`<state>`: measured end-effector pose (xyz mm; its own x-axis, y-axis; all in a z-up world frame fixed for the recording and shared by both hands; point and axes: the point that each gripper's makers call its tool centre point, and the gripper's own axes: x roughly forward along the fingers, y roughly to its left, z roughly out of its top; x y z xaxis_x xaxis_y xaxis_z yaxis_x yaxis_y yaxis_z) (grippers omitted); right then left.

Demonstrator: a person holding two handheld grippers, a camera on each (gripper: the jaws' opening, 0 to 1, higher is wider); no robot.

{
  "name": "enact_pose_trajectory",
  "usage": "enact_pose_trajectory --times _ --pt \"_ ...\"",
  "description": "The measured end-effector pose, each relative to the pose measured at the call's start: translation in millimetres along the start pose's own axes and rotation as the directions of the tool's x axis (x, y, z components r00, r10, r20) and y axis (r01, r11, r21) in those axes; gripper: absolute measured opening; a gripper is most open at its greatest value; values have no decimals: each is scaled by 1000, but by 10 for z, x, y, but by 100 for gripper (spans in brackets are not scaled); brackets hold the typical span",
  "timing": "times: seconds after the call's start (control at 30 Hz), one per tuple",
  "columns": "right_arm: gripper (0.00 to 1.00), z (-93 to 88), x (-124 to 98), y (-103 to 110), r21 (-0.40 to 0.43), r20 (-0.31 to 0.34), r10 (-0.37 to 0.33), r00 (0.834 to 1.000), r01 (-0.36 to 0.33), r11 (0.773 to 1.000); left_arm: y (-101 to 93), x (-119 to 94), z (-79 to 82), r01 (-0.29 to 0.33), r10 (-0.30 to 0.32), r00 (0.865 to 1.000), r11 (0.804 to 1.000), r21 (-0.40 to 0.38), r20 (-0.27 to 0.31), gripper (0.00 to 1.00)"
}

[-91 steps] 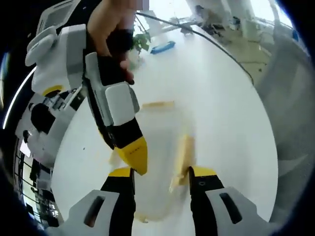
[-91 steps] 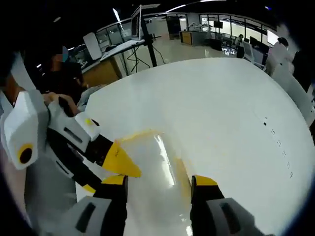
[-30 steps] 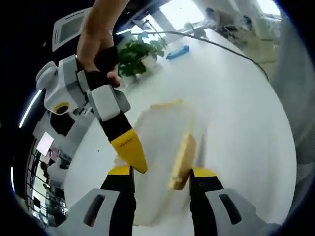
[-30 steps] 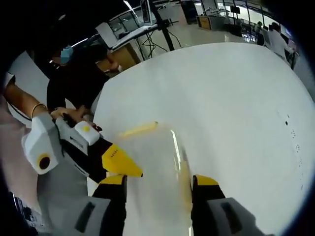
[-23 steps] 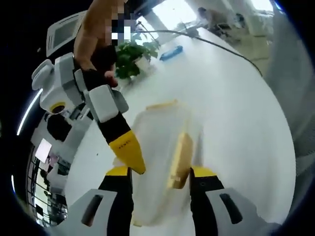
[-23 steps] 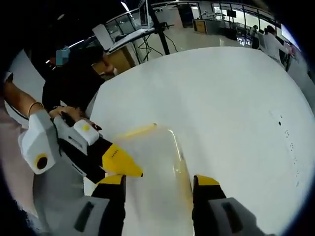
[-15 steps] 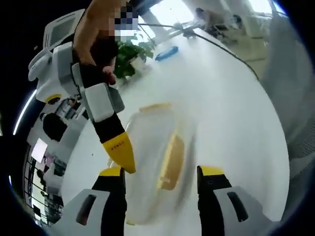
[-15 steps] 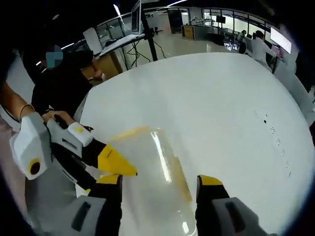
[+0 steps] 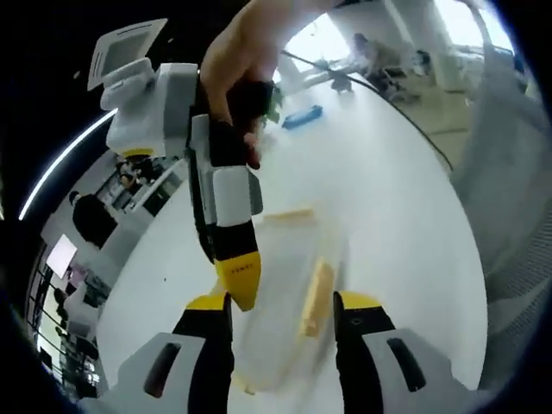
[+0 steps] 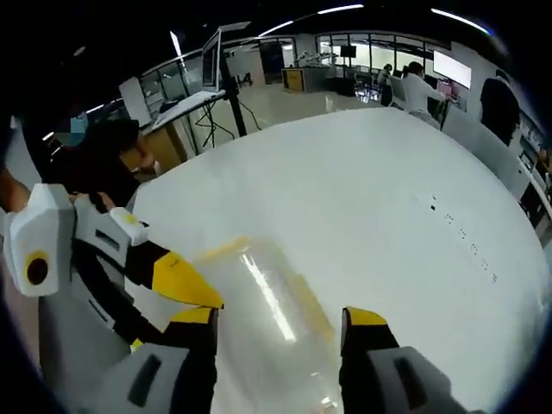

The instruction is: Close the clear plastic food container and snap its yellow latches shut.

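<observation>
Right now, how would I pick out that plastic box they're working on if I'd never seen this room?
Find the big white table. Near its edge, between the two yellow-tipped grippers, sits a clear box whose walls nearly vanish against the white top. Its yellow latches give it away: pale yellow strips along its sides, the one colour on that part of the table besides the gripper tips.

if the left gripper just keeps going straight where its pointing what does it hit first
Most likely the clear food container, which lies right between and ahead of the left gripper jaws, with a yellow latch near the right jaw. Depth is hard to judge.
</observation>
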<state>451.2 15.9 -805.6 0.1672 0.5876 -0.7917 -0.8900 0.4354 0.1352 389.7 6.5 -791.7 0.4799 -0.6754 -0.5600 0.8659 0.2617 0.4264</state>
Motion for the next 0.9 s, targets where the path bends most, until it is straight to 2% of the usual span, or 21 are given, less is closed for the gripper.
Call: enact_pose_trajectory --times 0.1,0.27,0.47,0.5,0.57,0.6,0.77,0.9 --pt "56 -33 16 1 -9 -12 8 1000 -8 1000 40 21 -2 21 -21 1000 1000 -23 0 34" --pt "56 -123 76 -9 -26 -48 17 999 -19 999 -25 66 -29 101 -101 995 993 -62 12 31" --pt "57 -119 71 -11 -52 -56 37 998 -40 998 -44 75 -56 124 -123 992 989 -75 19 30" --pt "57 -118 66 -6 -63 -61 41 997 -45 997 -53 79 -66 129 -128 992 989 -74 17 29" --pt "58 -135 55 9 -108 -88 67 994 -76 991 -134 92 -162 166 -167 986 985 -40 -24 27" --pt "56 -132 52 12 -113 -90 72 993 -82 990 -121 83 -184 145 -145 989 989 -15 -28 27" --pt "55 -114 70 -55 -157 -113 105 988 -122 980 -102 99 -136 148 -148 989 988 -31 -1 26" --pt "52 -139 97 -10 -130 -130 190 973 -207 970 -102 101 -137 151 -151 989 988 -36 7 26"
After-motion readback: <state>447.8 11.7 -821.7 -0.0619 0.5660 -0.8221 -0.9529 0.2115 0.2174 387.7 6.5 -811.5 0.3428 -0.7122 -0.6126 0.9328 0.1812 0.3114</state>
